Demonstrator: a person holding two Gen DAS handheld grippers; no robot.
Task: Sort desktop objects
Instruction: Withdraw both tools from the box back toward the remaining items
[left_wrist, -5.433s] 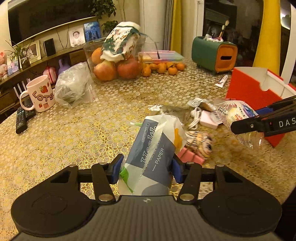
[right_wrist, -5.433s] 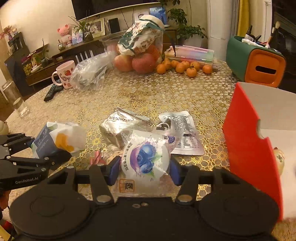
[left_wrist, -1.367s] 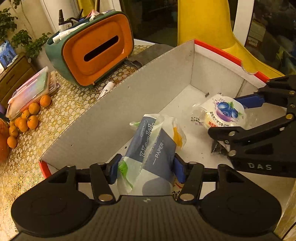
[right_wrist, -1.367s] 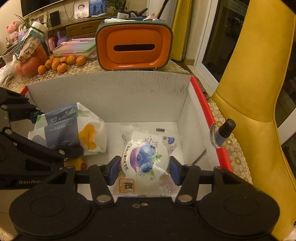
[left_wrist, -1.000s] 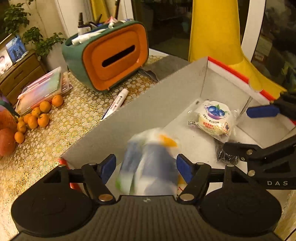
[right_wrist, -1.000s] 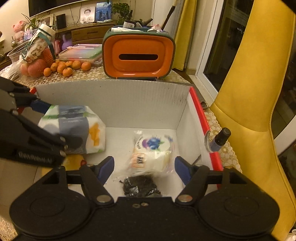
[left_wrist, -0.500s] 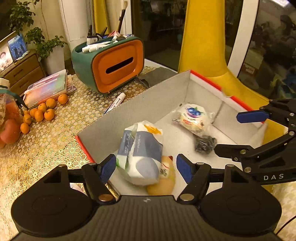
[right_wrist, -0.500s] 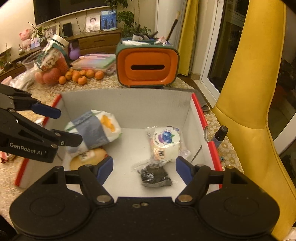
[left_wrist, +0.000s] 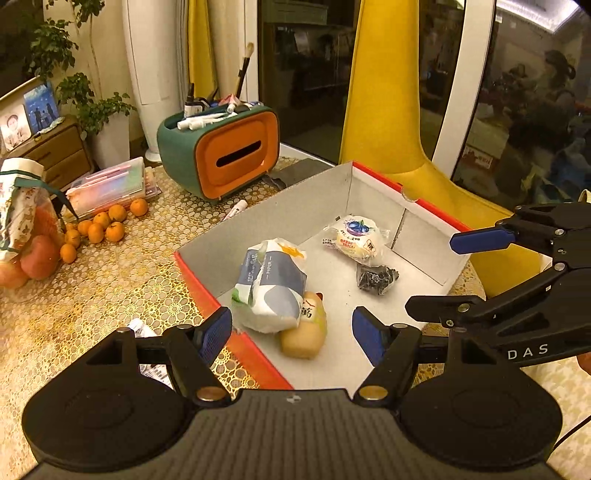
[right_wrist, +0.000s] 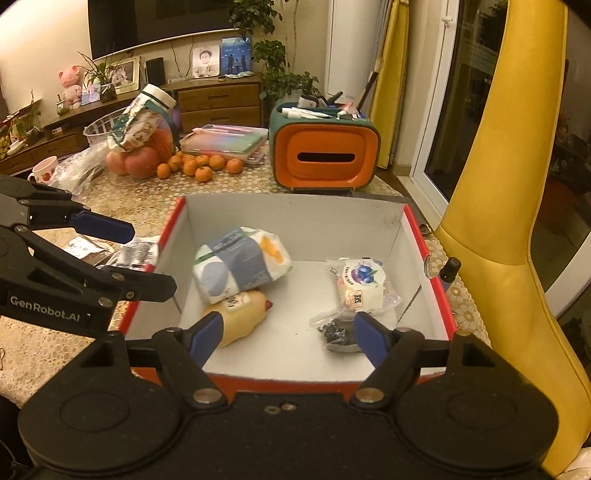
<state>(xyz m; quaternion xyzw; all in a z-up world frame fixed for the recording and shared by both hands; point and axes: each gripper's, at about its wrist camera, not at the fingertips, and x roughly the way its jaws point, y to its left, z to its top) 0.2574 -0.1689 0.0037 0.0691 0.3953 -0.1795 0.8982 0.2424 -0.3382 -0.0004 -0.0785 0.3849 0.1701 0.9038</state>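
A red cardboard box (left_wrist: 373, 181) (right_wrist: 432, 266) with a white inside stands on the table. In it lie a blue-and-white tissue pack (left_wrist: 269, 284) (right_wrist: 240, 262), a blueberry snack packet (left_wrist: 356, 236) (right_wrist: 364, 286), a yellow bottle-shaped toy (left_wrist: 304, 330) (right_wrist: 242, 312) and a small dark packet (left_wrist: 376, 277) (right_wrist: 338, 332). My left gripper (left_wrist: 291, 332) is open and empty above the box's near left corner. My right gripper (right_wrist: 286, 336) is open and empty above the box's near edge. Each gripper also shows in the other's view (left_wrist: 517, 266) (right_wrist: 74, 254).
An orange-and-green tissue holder (left_wrist: 225, 151) (right_wrist: 325, 151) stands behind the box. Small oranges (right_wrist: 199, 164), apples, a clear pencil case (left_wrist: 110, 184) and a mug (right_wrist: 44, 173) lie farther left. Loose packets (right_wrist: 133, 253) lie left of the box. A yellow chair (right_wrist: 509, 206) stands to the right.
Both grippers opened and dropped the tissue pack and the blueberry packet into the box, then rose and pulled back. Both items now lie still on the box floor.
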